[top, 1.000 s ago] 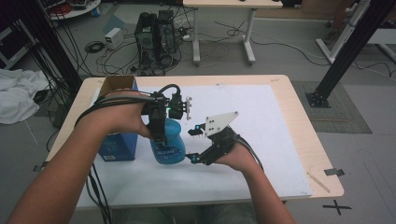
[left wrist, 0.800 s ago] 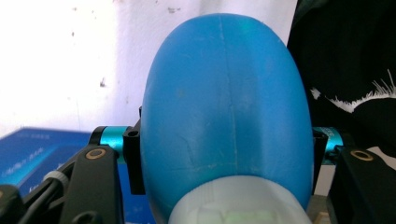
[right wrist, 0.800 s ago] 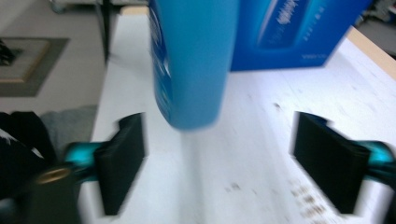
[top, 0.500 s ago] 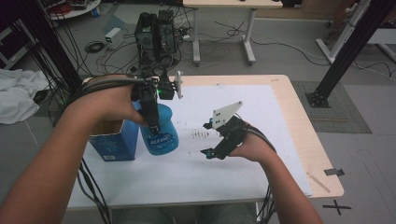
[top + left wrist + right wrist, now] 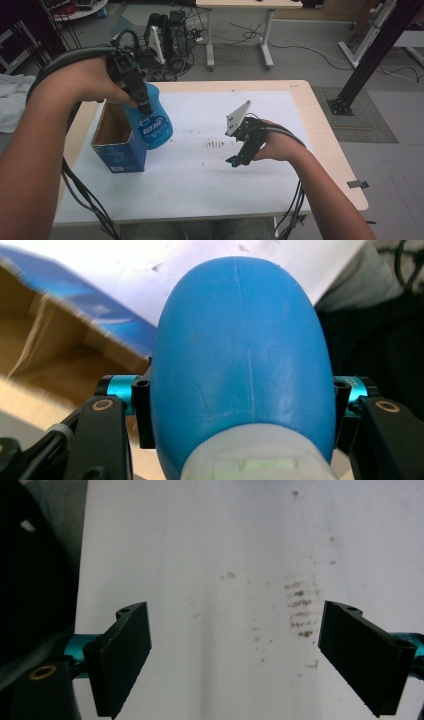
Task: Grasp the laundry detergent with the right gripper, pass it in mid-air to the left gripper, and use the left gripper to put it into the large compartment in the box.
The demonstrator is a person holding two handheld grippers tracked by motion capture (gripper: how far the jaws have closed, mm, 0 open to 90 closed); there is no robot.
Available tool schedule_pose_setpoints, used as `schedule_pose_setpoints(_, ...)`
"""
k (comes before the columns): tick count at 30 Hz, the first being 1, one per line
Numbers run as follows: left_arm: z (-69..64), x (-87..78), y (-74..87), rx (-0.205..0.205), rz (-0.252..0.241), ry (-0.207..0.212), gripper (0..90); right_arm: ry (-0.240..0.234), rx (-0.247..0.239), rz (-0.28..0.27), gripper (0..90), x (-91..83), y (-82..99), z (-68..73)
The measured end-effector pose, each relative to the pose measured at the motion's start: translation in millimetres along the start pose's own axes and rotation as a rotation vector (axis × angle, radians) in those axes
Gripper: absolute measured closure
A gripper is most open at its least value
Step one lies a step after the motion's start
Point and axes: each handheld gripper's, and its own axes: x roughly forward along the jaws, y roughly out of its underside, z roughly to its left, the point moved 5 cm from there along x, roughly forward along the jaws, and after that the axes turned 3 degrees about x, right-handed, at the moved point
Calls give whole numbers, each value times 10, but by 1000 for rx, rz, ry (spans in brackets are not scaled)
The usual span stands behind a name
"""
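Observation:
My left gripper (image 5: 142, 102) is shut on a blue plastic bottle (image 5: 152, 122) and holds it tilted in the air, over the right edge of an open blue cardboard box (image 5: 117, 152). In the left gripper view the bottle (image 5: 240, 355) sits between both jaws, its white cap (image 5: 255, 462) nearest the camera, with the box (image 5: 65, 340) below. My right gripper (image 5: 235, 160) hovers over the white sheet (image 5: 200, 175) in the middle of the table. Its jaws have just been opening and stand wide, with nothing between them (image 5: 255, 650).
Dark smudge marks (image 5: 215, 144) lie on the sheet beside the right gripper, and show between its jaws (image 5: 300, 610). The wooden table edge (image 5: 325, 125) borders the sheet. Cables trail from both grippers off the front. Equipment and table legs stand on the floor behind.
The left hand has lifted the bottle off the table and carried it up and left over the box. The right gripper has drawn away to the right and opened its jaws.

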Motion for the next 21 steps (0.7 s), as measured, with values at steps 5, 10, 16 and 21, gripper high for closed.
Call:
schedule_pose_setpoints(5,120,-142,120,-86,-12,-14,385,-17,-27,95,129,6,18,-33)
schedule_pose_setpoints(10,233,-210,249,-162,-17,-17,385,-27,-37,148,129,-58,-15,-49)
schedule_pose_setpoints(16,385,-285,396,-255,-20,-25,385,-41,-42,191,129,-119,-42,-68)
schedule_pose_setpoints(21,492,-299,468,-313,-28,-42,385,-38,-47,199,129,-106,-40,-82)
